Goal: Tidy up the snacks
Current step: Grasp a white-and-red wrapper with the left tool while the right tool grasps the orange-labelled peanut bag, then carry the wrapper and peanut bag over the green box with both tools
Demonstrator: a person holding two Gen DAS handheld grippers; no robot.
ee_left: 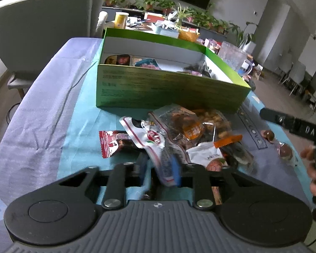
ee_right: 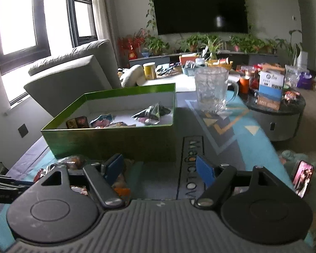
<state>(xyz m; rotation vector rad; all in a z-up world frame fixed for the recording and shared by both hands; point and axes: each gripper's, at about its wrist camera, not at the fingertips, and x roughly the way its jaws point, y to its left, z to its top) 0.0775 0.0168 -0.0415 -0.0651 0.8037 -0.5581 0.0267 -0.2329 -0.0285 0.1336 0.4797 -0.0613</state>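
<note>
A green box (ee_left: 158, 88) with a white inside holds several snack packets (ee_left: 134, 61); it also shows in the right wrist view (ee_right: 107, 141). A pile of loose snack packets (ee_left: 191, 130) lies on the cloth in front of it. My left gripper (ee_left: 161, 170) is shut on a white and red snack packet (ee_left: 149, 139) at the near edge of the pile. My right gripper (ee_right: 160, 168) is open and empty, above the cloth just right of the pile and in front of the box. Its black body (ee_left: 292, 126) shows at the right of the left wrist view.
Two round wrapped sweets (ee_left: 278, 143) lie right of the pile. A clear glass jug (ee_right: 212, 88) stands behind the box on the right. A grey sofa (ee_right: 73, 78) is on the left. A cluttered low table (ee_right: 271, 97) and a TV (ee_right: 200, 8) are beyond.
</note>
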